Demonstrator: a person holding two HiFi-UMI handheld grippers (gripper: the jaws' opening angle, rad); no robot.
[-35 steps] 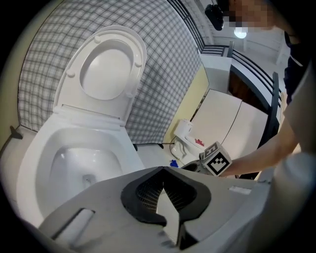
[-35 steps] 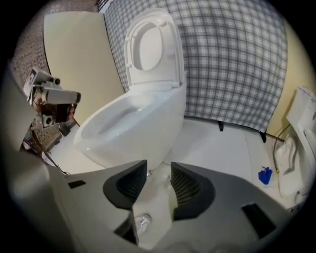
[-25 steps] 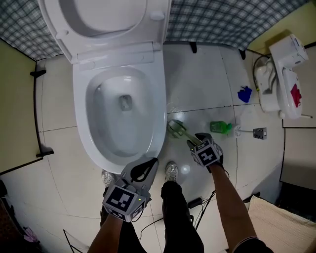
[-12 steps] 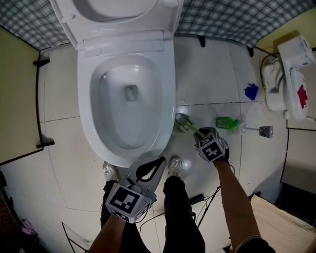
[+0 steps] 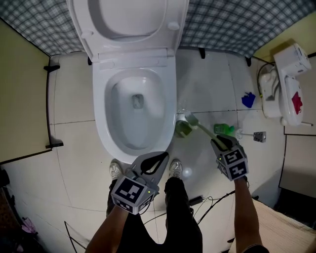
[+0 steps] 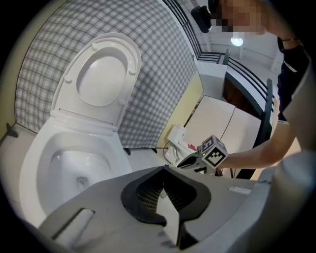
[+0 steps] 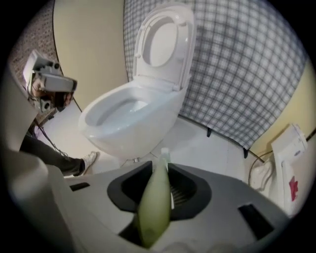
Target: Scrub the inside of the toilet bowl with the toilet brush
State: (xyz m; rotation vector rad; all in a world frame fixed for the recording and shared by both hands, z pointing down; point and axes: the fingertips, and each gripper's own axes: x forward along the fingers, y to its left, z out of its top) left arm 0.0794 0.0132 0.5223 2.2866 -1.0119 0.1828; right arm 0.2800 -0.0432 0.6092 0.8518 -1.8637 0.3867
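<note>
Currently the toilet brush [image 5: 203, 130] is to the right of the toilet bowl [image 5: 101, 118], outside it. The right gripper [image 5: 221, 142] is clamped on the pale-green handle. Its jaws have just been closing, and the handle sits between them with the pads on it.

Long axis in the head view: diagonal, from the gripper at lower right up-left to the white head [image 5: 189, 118], which ends near the bowl's right outer wall. In the right gripper view the handle runs straight out along the jaws, head end pointing down and away, toward the floor beside the toilet's base.

The head is right at the green holder cup [image 5: 182, 131] on the floor tile. Can't tell whether it touches the rim or sits just above it, nor what is in the cup.

Left gripper [image 5: 163, 157]: jaws together, tips meeting, nothing in them, near the front edge of the bowl.

Bowl: small pool of water at the drain [image 5: 138, 102]. Seat and lid [image 5: 132, 15] are up against the plaid cloth [image 5: 232, 24].

Floor to the right:
- green bottle [image 5: 223, 129], lying down
- blue item [image 5: 248, 100]
- white unit [image 5: 289, 81] with a red mark, too small to read

Only print I can make out: black-and-white square markers on the gripper cubes [image 5: 233, 164].
</note>
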